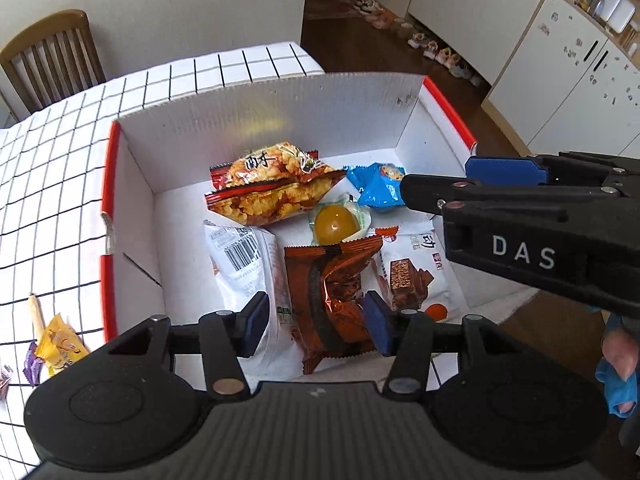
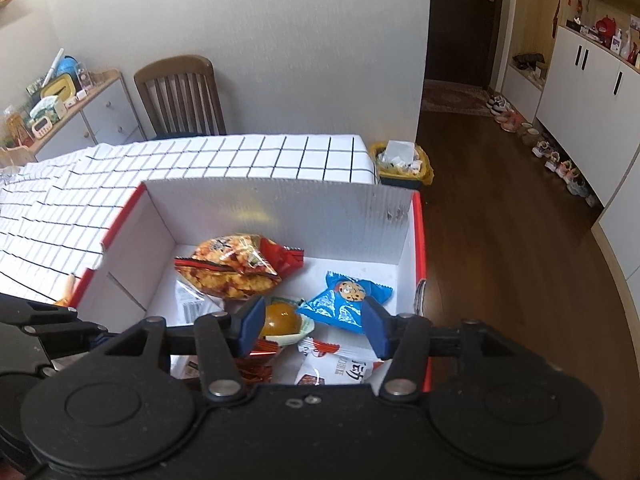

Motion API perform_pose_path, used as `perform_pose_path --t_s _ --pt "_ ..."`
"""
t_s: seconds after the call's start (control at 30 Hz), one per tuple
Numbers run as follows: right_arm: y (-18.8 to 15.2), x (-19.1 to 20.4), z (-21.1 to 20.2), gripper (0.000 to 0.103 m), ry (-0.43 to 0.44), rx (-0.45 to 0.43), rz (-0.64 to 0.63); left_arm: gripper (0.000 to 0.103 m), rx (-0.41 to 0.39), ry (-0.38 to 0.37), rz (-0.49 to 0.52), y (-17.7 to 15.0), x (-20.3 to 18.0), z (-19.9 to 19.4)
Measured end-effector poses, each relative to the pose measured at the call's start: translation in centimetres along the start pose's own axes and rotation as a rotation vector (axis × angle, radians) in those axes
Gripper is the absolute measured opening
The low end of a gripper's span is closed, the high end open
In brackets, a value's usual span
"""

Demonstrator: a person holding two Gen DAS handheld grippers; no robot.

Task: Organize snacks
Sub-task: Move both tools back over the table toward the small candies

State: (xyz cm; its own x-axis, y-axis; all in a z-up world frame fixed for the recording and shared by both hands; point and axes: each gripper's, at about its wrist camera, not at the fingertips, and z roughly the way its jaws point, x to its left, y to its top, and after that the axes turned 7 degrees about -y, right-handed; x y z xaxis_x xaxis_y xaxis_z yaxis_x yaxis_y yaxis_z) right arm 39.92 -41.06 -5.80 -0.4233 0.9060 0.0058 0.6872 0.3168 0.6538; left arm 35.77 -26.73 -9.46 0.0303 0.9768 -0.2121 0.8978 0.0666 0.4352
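Note:
A white cardboard box [image 1: 248, 120] with red edges holds several snacks: red-orange cracker bags [image 1: 272, 184], a blue cookie packet [image 1: 376, 188], an amber jelly cup [image 1: 336, 224], a white barcode packet [image 1: 244, 260], a chocolate-bar packet [image 1: 412, 272] and a copper foil packet [image 1: 332, 292]. My left gripper [image 1: 316, 324] is open over the box's near side, its fingers on either side of the foil packet. My right gripper [image 2: 314, 330] is open above the box [image 2: 280, 208], with the jelly cup [image 2: 282, 318] and cookie packet [image 2: 344, 300] seen between its fingers. From the left wrist view it [image 1: 440, 188] reaches in over the right wall.
The box stands at the right end of a grid-patterned tablecloth [image 1: 60, 184]. A yellow wrapper [image 1: 60, 344], a purple wrapper [image 1: 31, 364] and a wooden stick [image 1: 36, 312] lie left of the box. A wooden chair [image 2: 180, 96] and a bin [image 2: 402, 162] stand beyond the table.

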Motion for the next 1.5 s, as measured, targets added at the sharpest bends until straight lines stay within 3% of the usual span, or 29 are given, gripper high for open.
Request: perform_pose_path --t_s 0.23,0.37,0.73,0.87,1.07,1.17,1.33,1.5 --pt "0.2 0.4 -1.9 0.057 0.011 -0.035 0.014 0.052 -0.052 -0.012 0.006 -0.5 -0.1 -2.6" --pt "0.1 0.8 -2.9 0.06 0.017 -0.055 0.01 0.059 -0.09 -0.001 0.021 -1.1 0.0 -4.1" --pt "-0.1 2.3 -6.1 0.066 0.051 -0.12 0.003 0.059 -0.17 -0.015 0.014 -2.6 1.4 -8.5" --pt "-0.5 2.7 -7.4 0.077 0.056 -0.142 0.006 0.059 -0.193 -0.016 0.016 -3.3 1.8 -9.8" --pt "-1.3 3.3 -8.9 0.083 0.064 -0.162 0.02 0.06 -0.219 -0.037 0.008 -4.3 2.8 -11.5" --pt "-1.7 3.8 -9.7 0.084 0.07 -0.17 0.021 0.067 -0.242 -0.037 0.0 -4.9 3.3 -12.4" --pt "-2.3 5.0 -10.9 0.088 0.082 -0.188 0.023 0.068 -0.268 -0.043 0.004 -5.8 4.3 -13.9" --pt "-3.0 6.7 -11.9 0.098 0.08 -0.212 0.015 0.072 -0.297 -0.032 0.021 -6.8 5.7 -15.4"
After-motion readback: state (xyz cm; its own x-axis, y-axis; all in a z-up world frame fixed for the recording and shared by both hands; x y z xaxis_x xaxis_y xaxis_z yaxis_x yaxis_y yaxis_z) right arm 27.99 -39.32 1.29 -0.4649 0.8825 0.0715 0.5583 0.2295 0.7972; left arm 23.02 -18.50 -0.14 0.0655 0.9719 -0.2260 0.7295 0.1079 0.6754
